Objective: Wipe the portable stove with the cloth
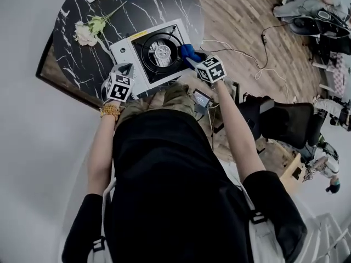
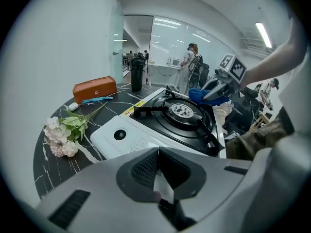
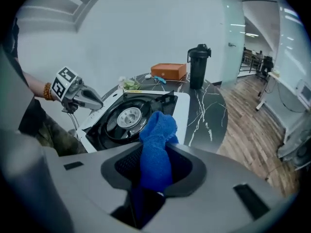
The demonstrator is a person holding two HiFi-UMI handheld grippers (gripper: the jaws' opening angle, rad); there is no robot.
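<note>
A white portable stove [image 1: 140, 64] with a black burner well [image 1: 160, 53] sits on a round black marble table [image 1: 104, 53]. My right gripper [image 1: 193, 57] is shut on a blue cloth [image 3: 156, 147], held over the stove's right near edge [image 3: 181, 111]; the cloth [image 1: 188, 52] bunches up from between the jaws. My left gripper [image 1: 124, 70] is shut with nothing in it, at the stove's near left corner by the control panel [image 2: 121, 136]. The burner [image 2: 182, 110] shows ahead in the left gripper view, with the right gripper [image 2: 206, 95] and the cloth [image 2: 198, 96] beyond it.
A pale flower sprig [image 1: 90, 29] lies left of the stove. At the table's far side are an orange case [image 3: 168, 71], a black bottle [image 3: 198, 67] and a small blue tool [image 2: 97, 99]. Cables [image 1: 249, 53] trail over the wooden floor on the right, near a black chair [image 1: 285, 122].
</note>
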